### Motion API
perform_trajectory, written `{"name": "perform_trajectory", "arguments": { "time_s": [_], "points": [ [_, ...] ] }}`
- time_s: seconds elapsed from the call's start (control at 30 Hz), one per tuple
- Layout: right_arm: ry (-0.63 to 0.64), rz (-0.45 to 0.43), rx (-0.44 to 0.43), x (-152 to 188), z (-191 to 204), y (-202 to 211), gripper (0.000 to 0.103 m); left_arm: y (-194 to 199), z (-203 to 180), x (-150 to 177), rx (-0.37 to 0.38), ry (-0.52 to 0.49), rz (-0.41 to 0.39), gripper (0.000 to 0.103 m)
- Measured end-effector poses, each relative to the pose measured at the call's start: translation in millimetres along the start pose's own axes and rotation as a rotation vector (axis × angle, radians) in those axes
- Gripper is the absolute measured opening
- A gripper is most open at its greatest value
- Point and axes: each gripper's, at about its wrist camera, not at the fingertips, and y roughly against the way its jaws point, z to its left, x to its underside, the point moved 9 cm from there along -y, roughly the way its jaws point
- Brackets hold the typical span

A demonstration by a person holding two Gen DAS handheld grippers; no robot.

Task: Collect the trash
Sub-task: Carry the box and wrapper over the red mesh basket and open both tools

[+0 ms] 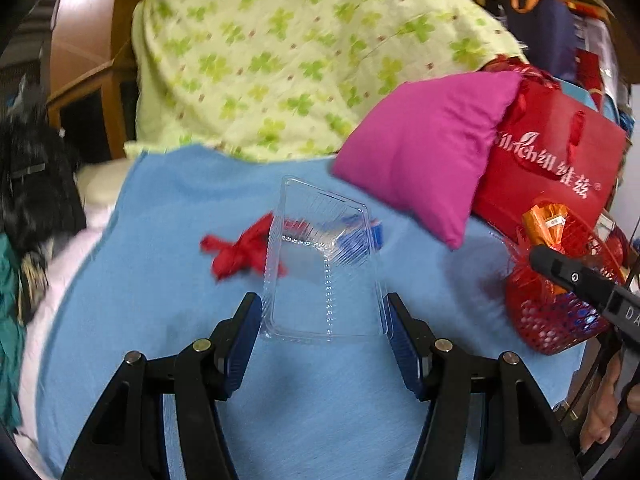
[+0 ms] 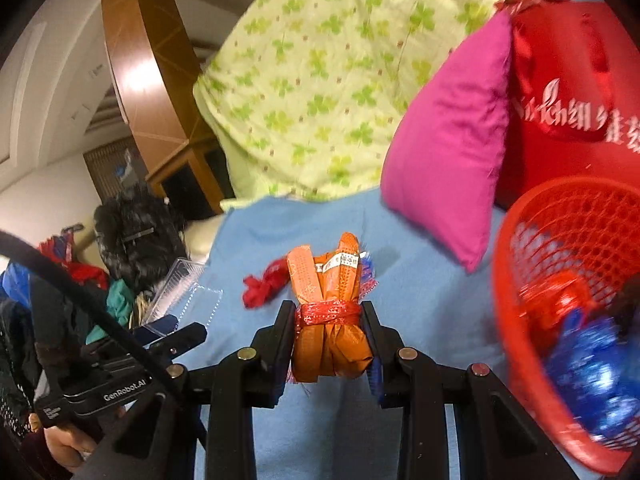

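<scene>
Work surface: a blue cloth (image 1: 168,280) over a bed, backed by a clover-print quilt (image 1: 280,60), a pink pillow (image 1: 424,152) and a red bag (image 1: 560,168). The left gripper (image 1: 324,316) clamps a clear tray (image 1: 320,264) by its two side edges. The right gripper (image 2: 328,332) clamps an orange wrapper bundle (image 2: 328,336) tied with red ribbon. A red scrap (image 1: 240,252) lies on the cloth, beyond the tray. A red basket (image 2: 520,320), holding red and blue wrappers, stands at the right.

Pillow (image 1: 424,152) behind tray (image 1: 324,256), wrapper (image 1: 240,250) left of tray, basket (image 1: 560,300) right, all on sheet (image 1: 160,300).
</scene>
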Motion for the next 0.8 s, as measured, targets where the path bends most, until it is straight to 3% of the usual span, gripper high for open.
{"name": "perform_trajectory", "arguments": {
  "time_s": [0.43,0.8],
  "points": [
    [-0.074,-0.169,0.080,-29,-62,72,0.034,21,-82,-36,0.039,-0.128,-0.060,0.064],
    [-0.172,-0.241,0.110,-39,-100,104,0.034,33,-143,-57,0.105,-0.208,-0.096,0.064]
  ]
}}
